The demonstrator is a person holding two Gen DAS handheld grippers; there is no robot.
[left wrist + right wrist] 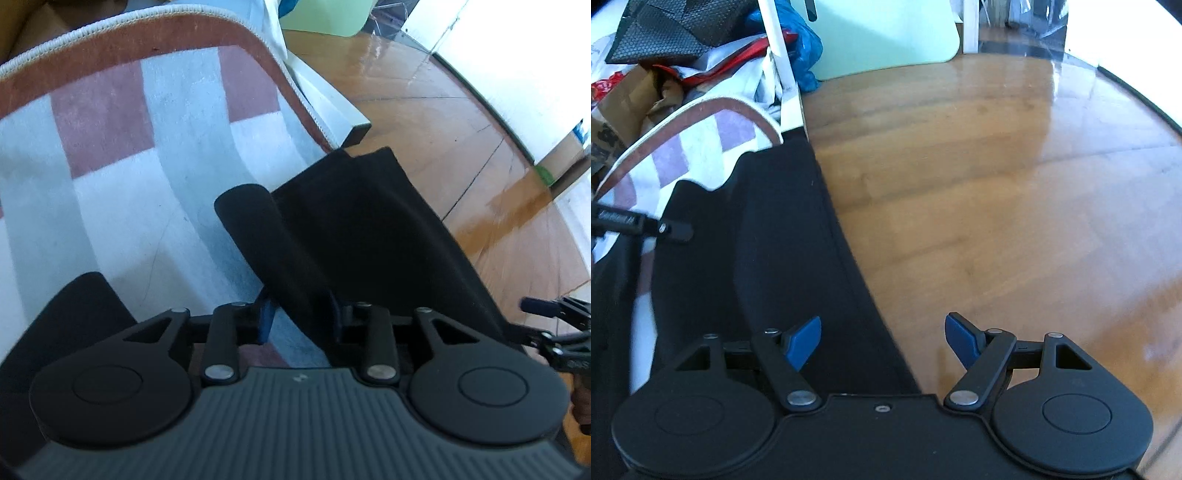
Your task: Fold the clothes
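Black garment [369,229] on rug [129,147], partly lifted.
Left gripper [301,314] clamped on its near edge; right gripper [882,343] spread apart, straddling the garment's right hem, which runs away lengthwise.

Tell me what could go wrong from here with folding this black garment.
1. The left claw seems to grip only a bunched fold of the black garment; a pull could let it slip or crease the fold.
2. The right claw is open and holds nothing, straddling the garment's edge, so that side may sag or drag.
3. The garment partly overhangs the rug onto the wooden floor; it could slide there and fold unevenly.
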